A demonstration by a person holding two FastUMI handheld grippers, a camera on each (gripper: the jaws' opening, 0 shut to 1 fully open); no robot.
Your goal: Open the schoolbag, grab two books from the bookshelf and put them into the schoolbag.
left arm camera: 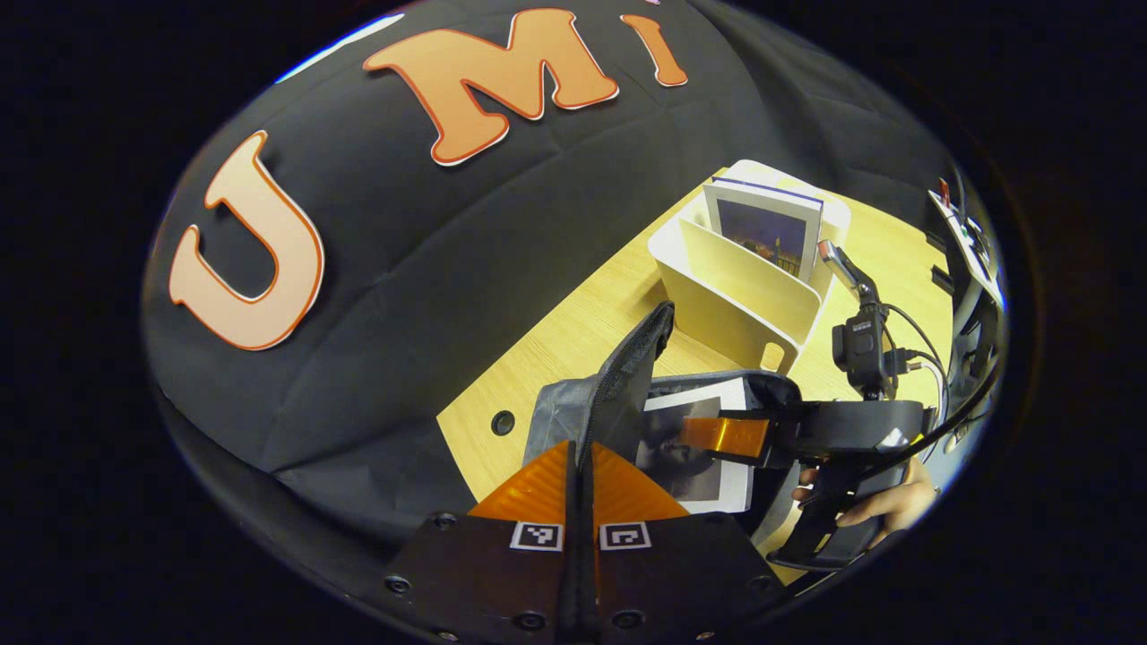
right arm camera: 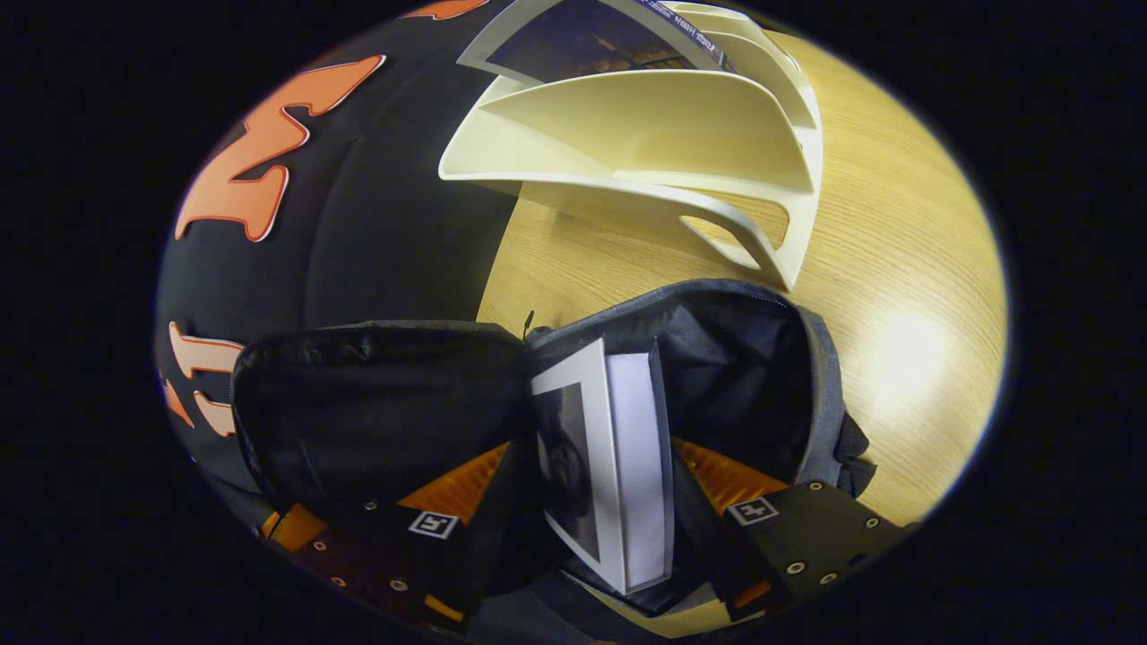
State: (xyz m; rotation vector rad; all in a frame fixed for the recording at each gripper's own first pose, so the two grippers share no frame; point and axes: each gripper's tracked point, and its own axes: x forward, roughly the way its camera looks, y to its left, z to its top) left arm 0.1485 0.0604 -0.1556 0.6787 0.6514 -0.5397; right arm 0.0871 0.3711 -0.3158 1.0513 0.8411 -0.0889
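The grey schoolbag (right arm camera: 820,376) lies open on the table, its dark flap (left arm camera: 632,367) lifted. My left gripper (left arm camera: 578,479) is shut on that flap's edge and holds it up. My right gripper (right arm camera: 596,484) is shut on a white-bordered book (right arm camera: 627,448), which stands edge-on inside the bag's mouth. In the left gripper view the same book (left arm camera: 690,475) sits in the opening with my right gripper (left arm camera: 694,439) across its cover. Behind the bag stands the cream bookshelf (left arm camera: 744,296), with another book (left arm camera: 766,228) upright in its far slot. That shelf (right arm camera: 645,125) has its near slots bare.
The wooden table (right arm camera: 896,269) stretches to the right of the bag. A small round hole (left arm camera: 503,422) is in the table near the wall. A hand (left arm camera: 896,502) holds the right gripper's handle. Some equipment (left arm camera: 972,269) stands at the far right edge.
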